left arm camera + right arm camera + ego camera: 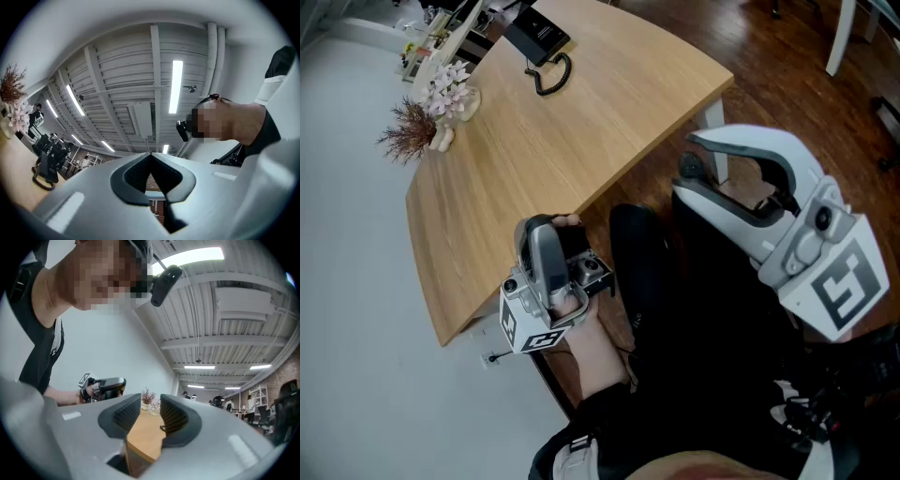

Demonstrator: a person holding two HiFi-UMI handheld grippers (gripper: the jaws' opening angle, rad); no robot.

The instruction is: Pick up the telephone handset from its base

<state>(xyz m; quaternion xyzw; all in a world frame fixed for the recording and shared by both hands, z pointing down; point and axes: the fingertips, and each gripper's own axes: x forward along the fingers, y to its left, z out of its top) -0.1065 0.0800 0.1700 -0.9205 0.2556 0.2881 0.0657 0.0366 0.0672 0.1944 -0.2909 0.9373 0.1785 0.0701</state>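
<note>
Progress on the pickup is nil, as I read it. The telephone handset (536, 36) lies on its base at the far end of the bench (581, 141), well apart from both tools, and neither one touches it.

My left hand-held gripper (541, 227) is clenched, pads together with nothing between them. It sits just off the near edge of the bench, tilted up so that its own camera mostly sees ceiling. My right hand-held gripper (687, 166) is released, jaws apart and empty. Between them its view shows only the bench top running away towards the phone. It hangs off the bench, near my body.

So everything is left to do: carry a tool across the bench, line the open jaws across the handset, close on it and lift it clear of the base.

From the head view the dark body's long axis seems to run slantwise, from upper left to lower right, roughly across the far end of the bench. The coiled cord (551, 77) loops out of its near side towards me. At this range I cannot separate handset from base (nor tell earpiece from mouthpiece). A pale flower arrangement (448, 94) stands near the phone, by the left edge.
</note>
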